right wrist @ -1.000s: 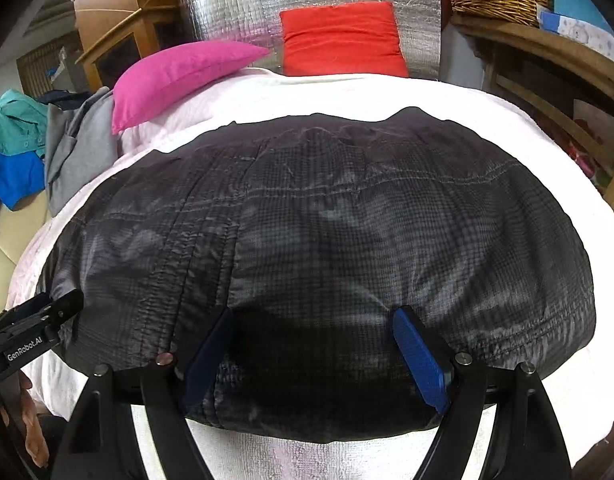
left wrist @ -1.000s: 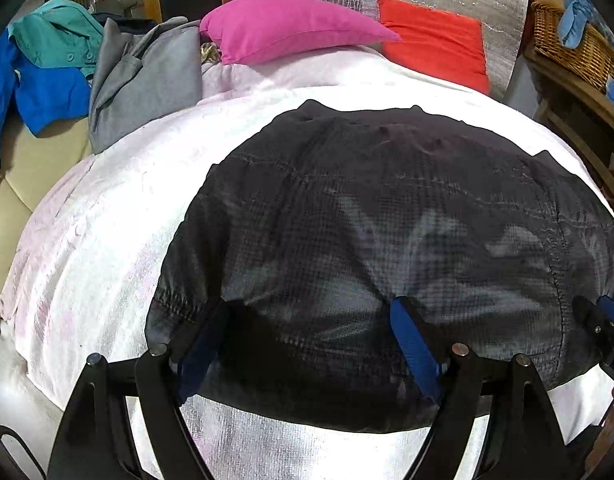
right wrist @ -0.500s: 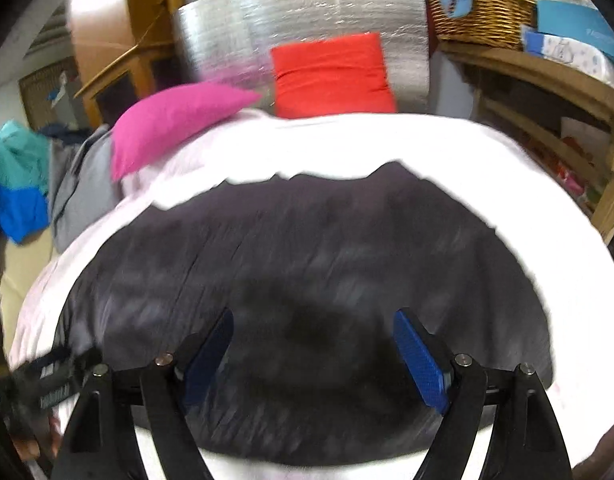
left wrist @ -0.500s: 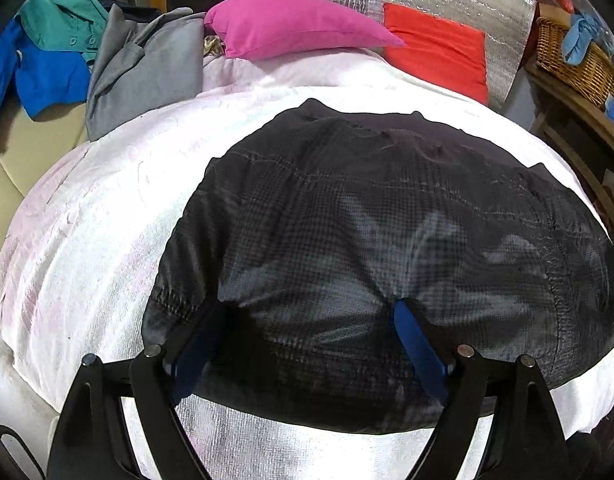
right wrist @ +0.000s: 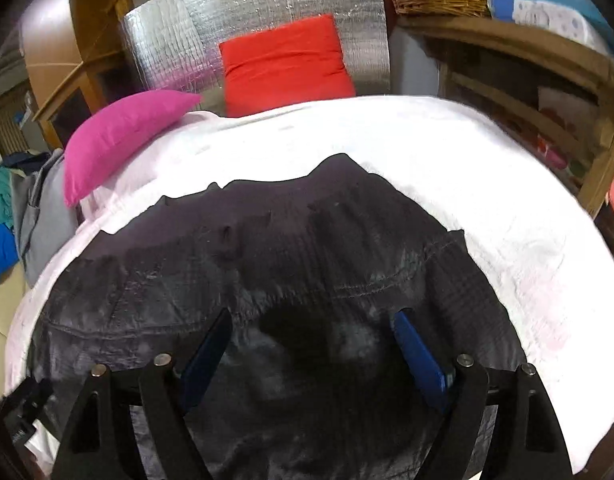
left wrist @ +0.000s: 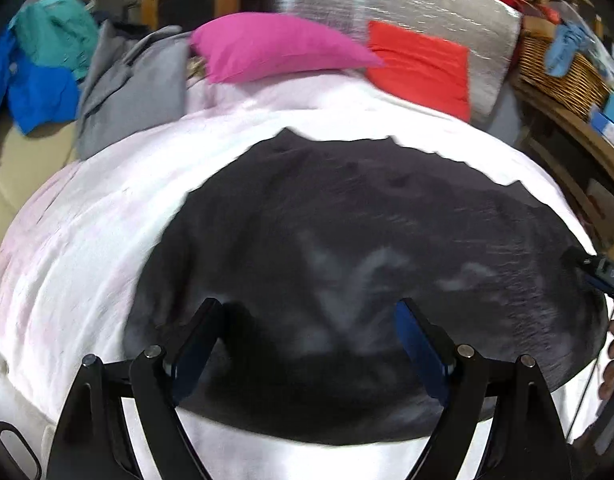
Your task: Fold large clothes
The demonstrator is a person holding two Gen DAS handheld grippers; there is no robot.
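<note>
Black quilted jacket point(left wrist: 367, 240) lies flat on the white-sheeted bed point(left wrist: 87, 240), near its front edge. Behind it, at the bed's head: magenta pillow point(left wrist: 275, 46) to the left, red cushion point(left wrist: 423, 66) to the right, w/ silver foil panel point(left wrist: 407, 4) behind both. Grey garment point(left wrist: 127, 84) left of the pillow. Wicker basket point(left wrist: 559, 68) on shelf, far right.
</note>
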